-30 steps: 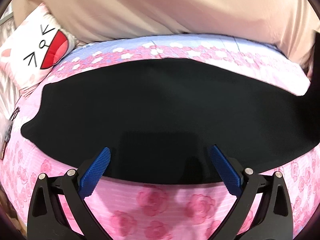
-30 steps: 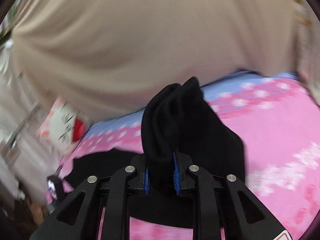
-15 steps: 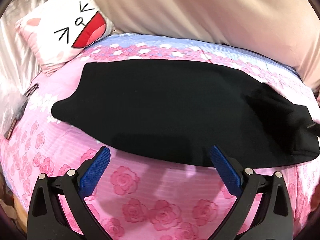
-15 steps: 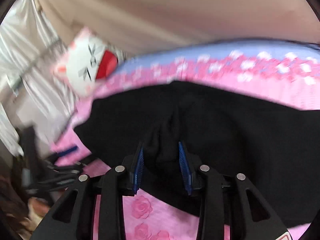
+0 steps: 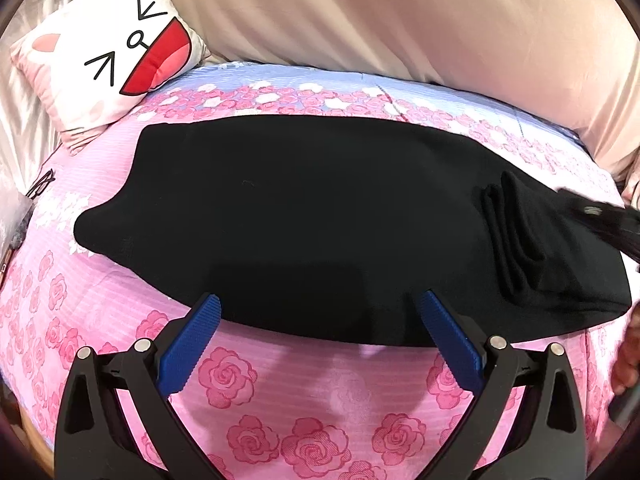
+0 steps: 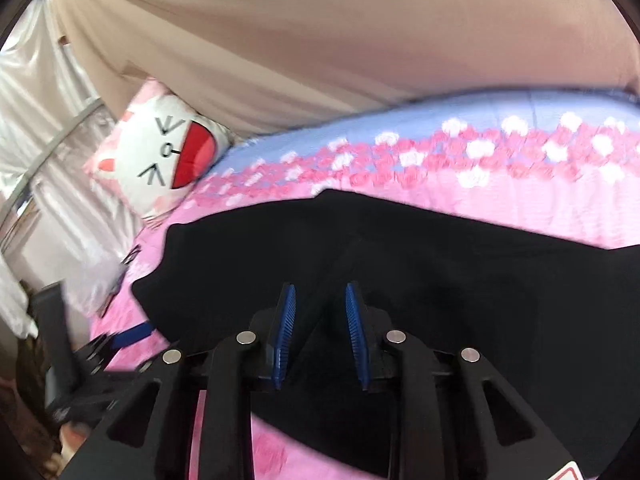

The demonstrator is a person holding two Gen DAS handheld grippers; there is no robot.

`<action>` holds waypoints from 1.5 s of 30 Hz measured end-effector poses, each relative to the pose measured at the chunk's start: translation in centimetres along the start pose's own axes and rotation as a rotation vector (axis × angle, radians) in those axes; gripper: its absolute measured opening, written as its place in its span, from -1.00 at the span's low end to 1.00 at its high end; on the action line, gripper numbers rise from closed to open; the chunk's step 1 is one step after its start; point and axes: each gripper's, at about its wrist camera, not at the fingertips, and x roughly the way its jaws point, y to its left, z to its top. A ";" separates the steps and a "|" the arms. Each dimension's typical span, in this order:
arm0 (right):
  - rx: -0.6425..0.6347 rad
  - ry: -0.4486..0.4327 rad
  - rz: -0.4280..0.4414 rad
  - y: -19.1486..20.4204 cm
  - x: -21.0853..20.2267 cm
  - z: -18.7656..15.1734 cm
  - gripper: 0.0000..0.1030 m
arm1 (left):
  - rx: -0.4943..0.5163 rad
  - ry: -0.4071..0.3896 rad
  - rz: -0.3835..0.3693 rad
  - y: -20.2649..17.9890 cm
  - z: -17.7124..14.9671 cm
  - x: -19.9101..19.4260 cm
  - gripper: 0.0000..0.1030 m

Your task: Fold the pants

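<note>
The black pants [image 5: 312, 216] lie flat across the pink rose bedsheet [image 5: 320, 392], already doubled lengthwise into one long strip, so the next fold can bring one end over. At the strip's right end a bunched ridge of fabric shows where the right gripper [image 6: 320, 320] is working. Its jaws stand narrow and are closing, with a peak of black cloth rising between the blue pads [image 6: 285, 328]; whether they truly pinch it is hard to say through the blur, though it looks like a hold. The left gripper [image 5: 320, 336] hovers wide open at the near edge of the pants, gripping nothing, likely placed there to pin or take the hem. The cartoon-face pillow [image 5: 116, 52] sits clear at the far left corner.
</note>
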 end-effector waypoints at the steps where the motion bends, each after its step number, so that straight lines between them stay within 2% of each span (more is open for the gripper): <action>1: 0.000 0.054 -0.005 0.1 2.2 -0.3 -0.55 | 0.003 0.001 0.002 0.0 0.0 0.1 0.90; 3: -0.021 0.019 -0.020 0.8 2.2 -0.4 -0.45 | 0.001 0.009 0.008 0.0 0.0 0.4 0.90; 4: -0.031 0.016 -0.040 1.3 1.7 -0.3 -0.46 | -0.002 0.013 0.009 0.2 0.1 0.5 0.90; 7: -0.011 -0.029 -0.002 1.6 -0.9 -0.3 -0.48 | -0.021 0.023 0.014 0.8 0.0 0.8 0.90; 9: -0.018 -0.073 -0.046 1.3 -3.0 -0.7 -0.48 | -0.033 0.029 0.016 1.2 0.0 1.0 0.90; 12: -0.031 -0.127 -0.188 -0.7 -6.7 -1.9 -0.48 | -0.036 0.029 0.018 1.4 0.0 1.1 0.90; 14: -0.002 -0.150 -0.284 -2.8 -9.3 -2.7 -0.39 | -0.032 0.029 0.019 1.4 -0.1 1.1 0.90; 16: 0.057 -0.178 -0.365 -5.6 -11.9 -3.6 0.12 | -0.029 0.032 0.023 1.4 -0.2 1.2 0.90; 18: 0.122 -0.215 -0.458 -8.7 -14.7 -4.8 0.26 | -0.029 0.033 0.026 1.3 -0.2 1.3 0.90; 19: 0.159 -0.213 -0.510 -10.5 -15.9 -5.5 0.26 | -0.030 0.033 0.028 1.2 -0.2 1.3 0.90; 21: 0.227 -0.202 -0.536 -13.3 -17.1 -6.8 0.26 | -0.033 0.032 0.031 0.9 -0.2 1.3 0.90; 22: 0.259 -0.195 -0.527 -14.3 -17.3 -7.3 0.26 | -0.033 0.033 0.031 0.7 -0.3 1.2 0.90; 24: 0.352 -0.162 -0.424 -16.5 -16.9 -8.4 0.26 | -0.034 0.039 0.027 0.2 -0.2 1.2 0.90; 25: 0.393 -0.170 -0.341 -17.1 -16.6 -8.9 0.26 | -0.034 0.042 0.022 -0.1 -0.2 1.1 0.90; 28: 0.401 -0.159 -0.207 -16.8 -15.3 -9.2 0.26 | -0.026 0.042 0.015 -1.0 -0.3 0.6 0.90; 31: 0.338 -0.164 -0.206 -15.5 -14.1 -9.1 0.42 | 0.000 0.036 0.028 -2.2 -0.4 0.0 0.90; 32: 0.313 -0.166 -0.219 -14.9 -13.9 -9.0 0.36 | 0.006 0.035 0.034 -2.5 -0.4 -0.1 0.90; 33: 0.303 -0.159 -0.213 -14.6 -13.7 -9.0 -0.11 | 0.010 0.034 0.039 -3.0 -0.4 -0.2 0.90; 34: 0.287 -0.156 -0.203 -14.2 -13.7 -8.9 -0.41 | 0.013 0.034 0.041 -3.4 -0.4 -0.4 0.90; 36: 0.258 -0.173 -0.215 -13.6 -14.4 -8.4 -0.54 | 0.016 0.039 0.040 -4.3 -0.2 -0.5 0.90; 40: 0.183 -0.201 -0.265 -13.1 -16.5 -7.5 -0.63 | 0.025 0.037 0.040 -6.2 0.4 -1.1 0.90; 41: 0.165 -0.196 -0.298 -13.5 -17.1 -7.3 -0.64 | 0.031 0.033 0.044 -6.7 0.4 -1.3 0.90; 45: 0.141 -0.159 -0.301 -16.0 -18.2 -7.7 -0.66 | 0.059 0.020 0.062 -8.8 0.5 -1.8 0.90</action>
